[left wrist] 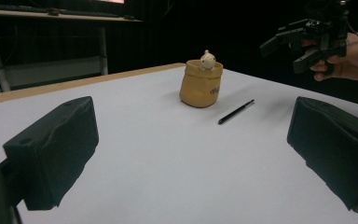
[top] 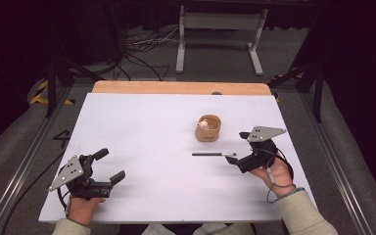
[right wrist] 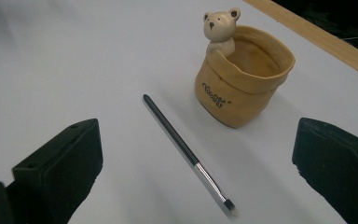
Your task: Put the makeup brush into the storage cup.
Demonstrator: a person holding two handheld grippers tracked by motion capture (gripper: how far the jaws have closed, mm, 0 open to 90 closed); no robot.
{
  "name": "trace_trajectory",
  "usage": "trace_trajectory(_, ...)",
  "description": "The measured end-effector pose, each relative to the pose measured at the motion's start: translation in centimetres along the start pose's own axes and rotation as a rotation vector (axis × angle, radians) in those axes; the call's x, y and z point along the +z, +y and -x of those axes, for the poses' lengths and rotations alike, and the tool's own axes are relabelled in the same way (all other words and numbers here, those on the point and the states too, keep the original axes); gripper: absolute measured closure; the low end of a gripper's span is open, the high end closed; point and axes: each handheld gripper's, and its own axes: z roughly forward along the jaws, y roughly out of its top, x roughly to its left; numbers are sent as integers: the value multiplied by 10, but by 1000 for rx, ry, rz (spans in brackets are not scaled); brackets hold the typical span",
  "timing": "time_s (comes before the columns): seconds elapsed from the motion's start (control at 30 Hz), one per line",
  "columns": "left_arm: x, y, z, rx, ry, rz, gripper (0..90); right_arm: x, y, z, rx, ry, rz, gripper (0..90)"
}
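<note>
The brush [right wrist: 186, 151] is not yet gripped and lies beside the cup [right wrist: 242, 84]; the right gripper [top: 241, 148] is held spread above it.

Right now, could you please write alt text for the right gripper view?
A thin black brush with a silver ferrule lies on the white table between two open black jaws, beside an empty tan pot with a small bear figure on its rim.
</note>
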Motion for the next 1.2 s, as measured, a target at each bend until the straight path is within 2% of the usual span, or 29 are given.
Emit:
trace_trajectory(0.17,-1,0,1,-12,1,7,25,6,9,3,-12,17,-47,35)
trace_trajectory(0.37,-1,0,2,-1,2,-9,25,16,22,6,-52,35,-124,66)
trace_trajectory(0.57,-2,-1,3,-1,5,-15,28,26,28,15,-66,59,-194,115)
trace_trajectory(0.67,-3,-1,3,3,5,-20,31,31,31,17,-80,80,-225,167)
trace_trajectory(0.77,-4,0,3,11,10,-24,34,38,35,18,-114,92,-273,218)
trace_trajectory(0.8,-4,0,3,11,10,-24,36,38,35,18,-114,92,-273,218)
trace_trajectory(0.97,-5,0,4,1,13,-14,37,49,40,25,-145,111,-349,309)
trace_trajectory(1.17,-5,0,3,6,8,-17,41,62,43,28,-162,141,-443,375)
trace_trajectory(1.2,-5,0,3,6,7,-19,41,62,43,28,-162,141,-443,375)
